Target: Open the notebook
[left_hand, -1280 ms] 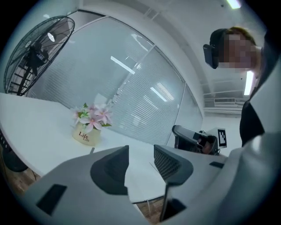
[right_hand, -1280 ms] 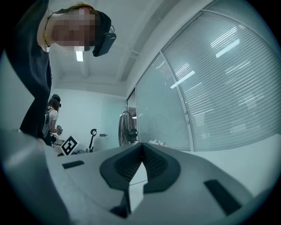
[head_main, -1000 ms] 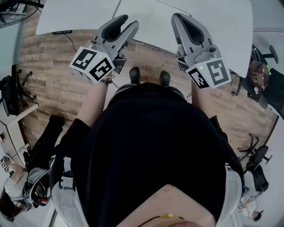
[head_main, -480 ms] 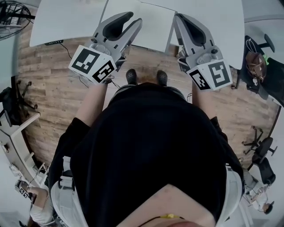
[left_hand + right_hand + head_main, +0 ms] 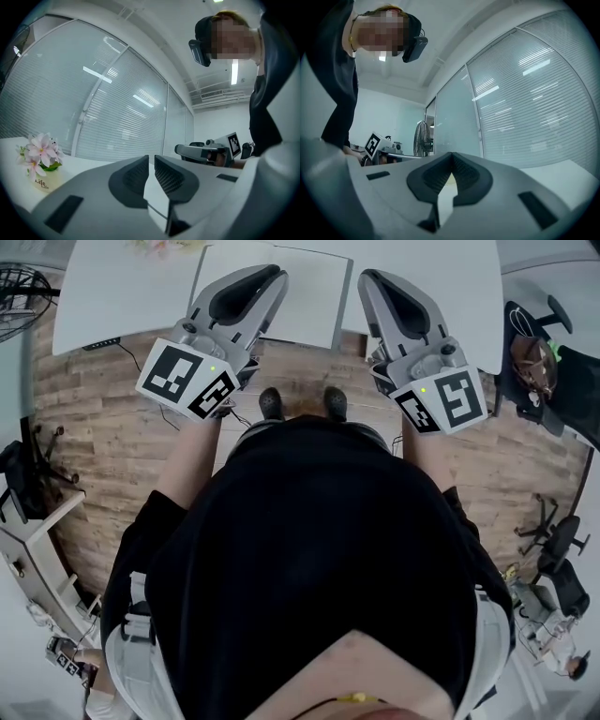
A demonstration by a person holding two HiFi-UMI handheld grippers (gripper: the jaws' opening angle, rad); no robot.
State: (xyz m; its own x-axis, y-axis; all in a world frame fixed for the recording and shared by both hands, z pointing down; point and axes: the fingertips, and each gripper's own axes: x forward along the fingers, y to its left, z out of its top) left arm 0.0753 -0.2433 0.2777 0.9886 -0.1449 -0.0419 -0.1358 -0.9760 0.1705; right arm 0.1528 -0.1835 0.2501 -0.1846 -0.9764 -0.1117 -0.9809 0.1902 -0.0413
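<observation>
**Notebook flat ahead of both sets of fingers, nothing gripped**

Head view: the notebook [image 5: 314, 296] lies flat on the white table [image 5: 112, 287], ahead of and below both sets of fingers. The left gripper [image 5: 273, 276] has its fingertips over the notebook's left half. The right gripper [image 5: 367, 279] has its tips just beside the notebook's right edge. A faint line runs down the middle of the white sheet. I cannot tell whether it is a fold or the edge of a cover.

Left gripper view: the left fingers have just been closing and stand a thin slit apart, with nothing between them. Only white surface shows through the gap, and I cannot separate notebook from table there. A flower pot [image 5: 41, 161] sits on the table well off to the left of the fingers.

Right gripper view: the right fingers meet tip to tip and hold nothing. Only pale surface shows through the hollow behind the tips.

Handling, as I judge it: the notebook looks thin and light, with a cover that will bend rather than lever up stiffly. On this smooth table I expect it to slide if I push it sideways. I would take the cover at a free corner or the free long edge, away from the spine. I would slip one finger under the lip, pinch lightly, and rest the other gripper's closed fingers on the pages to pin the book down.
</observation>
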